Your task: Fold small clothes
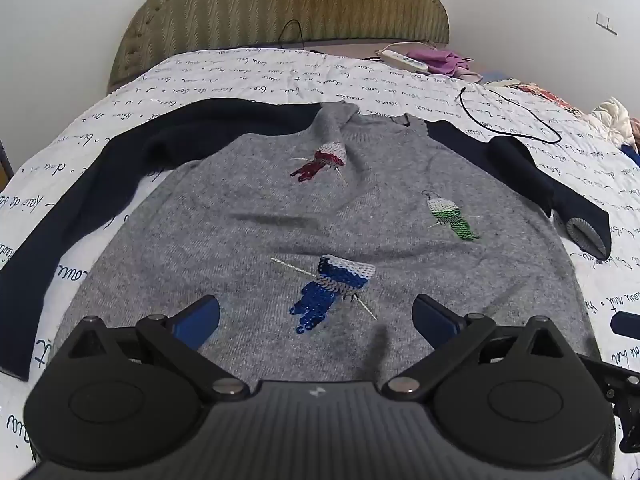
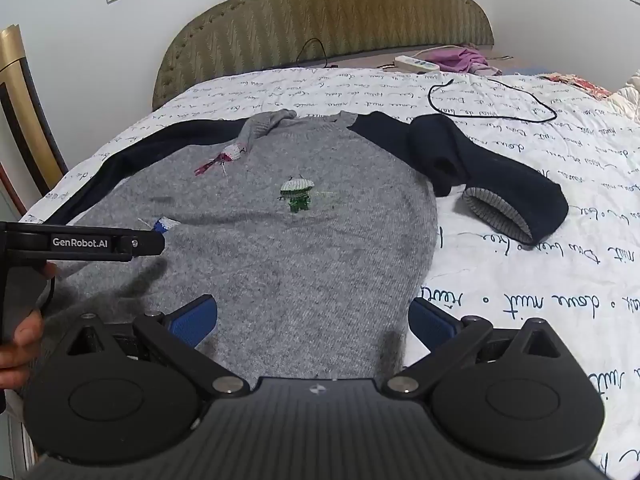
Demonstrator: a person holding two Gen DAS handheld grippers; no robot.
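Both claws — left gripper (image 1: 316, 320) and right gripper (image 2: 312, 320) — hang spread wide and empty over the grey sweater (image 1: 304, 216), laid flat on the bedspread (image 2: 520, 280) — presumably ready for folding.

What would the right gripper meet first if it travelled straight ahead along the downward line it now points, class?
Most likely the grey body of the sweater on the bed: the open right gripper tilts down over it, nothing between. Exact touchdown spot is unclear.
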